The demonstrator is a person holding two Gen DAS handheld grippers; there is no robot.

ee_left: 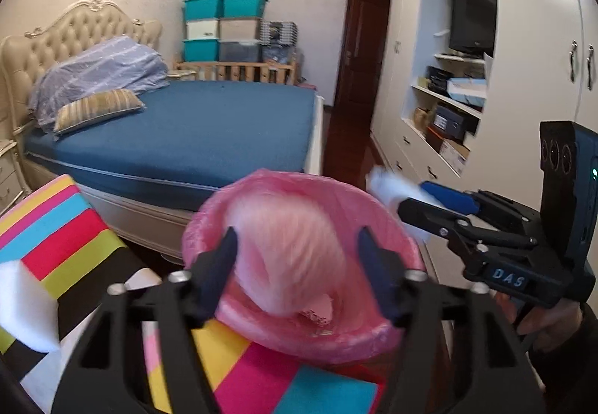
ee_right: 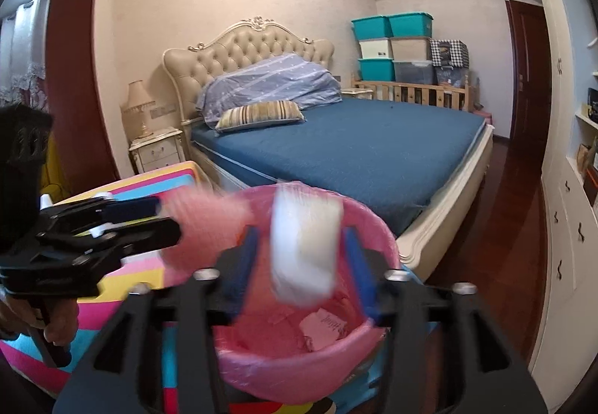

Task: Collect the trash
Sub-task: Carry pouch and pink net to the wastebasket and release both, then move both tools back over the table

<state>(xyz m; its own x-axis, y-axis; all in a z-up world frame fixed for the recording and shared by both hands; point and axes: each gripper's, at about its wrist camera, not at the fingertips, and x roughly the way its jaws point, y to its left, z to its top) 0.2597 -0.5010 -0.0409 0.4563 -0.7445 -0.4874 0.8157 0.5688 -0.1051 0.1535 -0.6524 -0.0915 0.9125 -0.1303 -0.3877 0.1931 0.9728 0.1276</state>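
Note:
A pink bin (ee_left: 373,343) lined with a pink bag stands just ahead of both grippers. My left gripper (ee_left: 299,238) is open above it, and a blurred pink wad (ee_left: 291,257) hangs loose between its fingers, with a gap on each side. The right gripper (ee_right: 301,238) is open too, over the bin (ee_right: 284,376), with a blurred white wad (ee_right: 304,249) between its pads and touching neither. Pink paper scraps (ee_right: 323,328) lie at the bin's bottom. Each gripper shows in the other's view: the right one (ee_left: 415,199) beside the white wad (ee_left: 388,186), the left one (ee_right: 160,215) beside the pink wad (ee_right: 202,227).
The bin sits against a brightly striped surface (ee_left: 56,227) that carries a white foam piece (ee_left: 22,305). Behind it is a bed with a blue sheet (ee_left: 187,129). White cupboards (ee_left: 530,77) line the right side above a dark wooden floor (ee_right: 515,264).

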